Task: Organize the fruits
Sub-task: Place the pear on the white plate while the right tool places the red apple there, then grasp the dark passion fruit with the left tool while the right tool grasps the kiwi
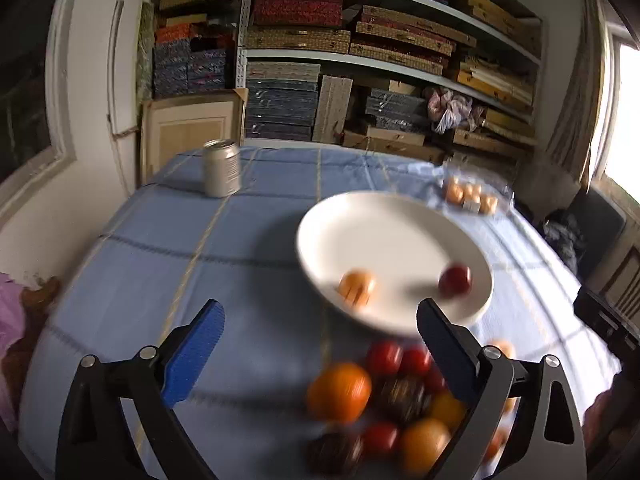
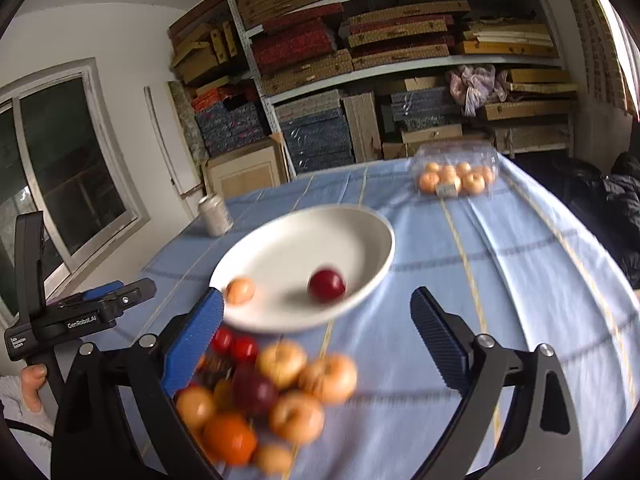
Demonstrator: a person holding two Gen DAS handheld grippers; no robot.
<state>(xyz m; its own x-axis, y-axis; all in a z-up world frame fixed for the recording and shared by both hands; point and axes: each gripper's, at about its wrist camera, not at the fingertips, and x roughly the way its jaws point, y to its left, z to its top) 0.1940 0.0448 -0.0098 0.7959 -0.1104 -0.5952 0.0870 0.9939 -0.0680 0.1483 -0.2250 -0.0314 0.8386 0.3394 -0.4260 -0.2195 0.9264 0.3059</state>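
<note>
Both pairs of fingers were spread wide apart, and nothing was held between them. On the left gripper [image 1: 320, 332] the blue pads [image 1: 192, 356] stood far from each other, above a blue checked tablecloth [image 1: 160, 264]. The right gripper [image 2: 316, 320] was open in the same way. A white plate [image 2: 320, 232] sat on the cloth in the middle of the table. On the plate lay a red fruit [image 2: 326, 285] and a small orange fruit [image 2: 240, 290], well apart from each other. Just in front of the plate sat a pile of fruit [image 2: 264, 396] with red, orange and dark pieces touching one another. A silver can [image 1: 221, 168] stood upright near the far left edge. A clear box of small orange fruits [image 2: 456, 176] rested near the far right edge. A person's hand [image 2: 34, 384] gripped the handle of the left gripper.
</note>
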